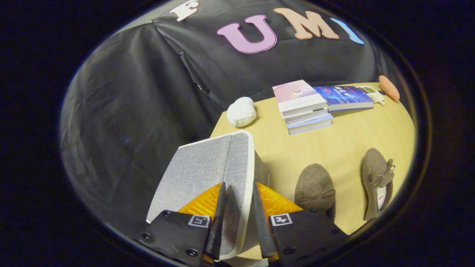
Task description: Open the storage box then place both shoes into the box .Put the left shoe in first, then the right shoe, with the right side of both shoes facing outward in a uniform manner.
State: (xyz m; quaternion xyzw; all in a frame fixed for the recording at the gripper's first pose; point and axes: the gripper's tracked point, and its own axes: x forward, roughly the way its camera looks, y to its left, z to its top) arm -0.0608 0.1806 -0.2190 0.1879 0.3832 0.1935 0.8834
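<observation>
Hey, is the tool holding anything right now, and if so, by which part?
Yes. The tool is pinching the grey storage box lid, with its two fingers closed on the lid's white-rimmed edge.

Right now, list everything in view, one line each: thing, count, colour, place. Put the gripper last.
storage box lid: one, grey fabric with a white rim, tilted up, its edge between the fingers
shoes: two, brown; one just ahead of the fingers, the other further out beside it, both lying on the table
stacked books: a pile of about three, pink cover on top, at the far side of the table
single book: one, blue cover, flat beside the pile
white soft thing: one, at the table's far edge near the wall
orange thing: one, at the far corner beyond the blue book
table: one, light wood
gripper: one, fingers closed on the lid's edge
</observation>
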